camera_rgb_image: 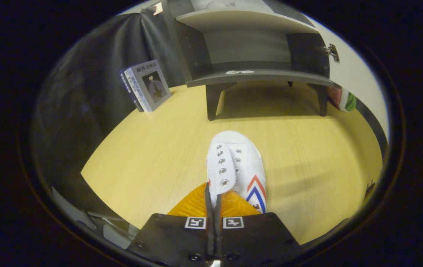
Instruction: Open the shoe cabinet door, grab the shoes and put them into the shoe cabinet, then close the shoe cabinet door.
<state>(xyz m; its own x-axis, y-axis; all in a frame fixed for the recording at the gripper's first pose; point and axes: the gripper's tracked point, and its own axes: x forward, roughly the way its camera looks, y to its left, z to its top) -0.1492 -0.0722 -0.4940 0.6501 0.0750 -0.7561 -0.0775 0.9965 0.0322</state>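
Table [152, 155]: a pale wood surface is seen under everything; the cabinet, books and shoe all rest on it.
Shoe cabinet [250, 76]: a dark grey unit on short legs is set well beyond the fingers, its front open, with a bare lower shelf and an upper shelf visible.
Cabinet door [348, 70]: a pale panel is swung out at the cabinet's right side, a metal hinge showing at its inner edge; opening is judged done.
Books [146, 86]: a few are leaned against the dark wall cloth, to the left of the cabinet and clear of the path.
Shoe [235, 168]: a white sneaker with metal eyelets and red and blue chevrons is pointed toe-first at the cabinet, between gripper and cabinet legs.
Gripper [214, 200]: the orange fingers are closed together, and the shoe's rear upper edge appears pinched between them.
Step in hand: carrying the shoe to the lower shelf is judged to be under way.
Doing it well: the toe should be raised above the shelf lip, kept centred between the side walls, and the thin pinch should be spared any sudden swing.
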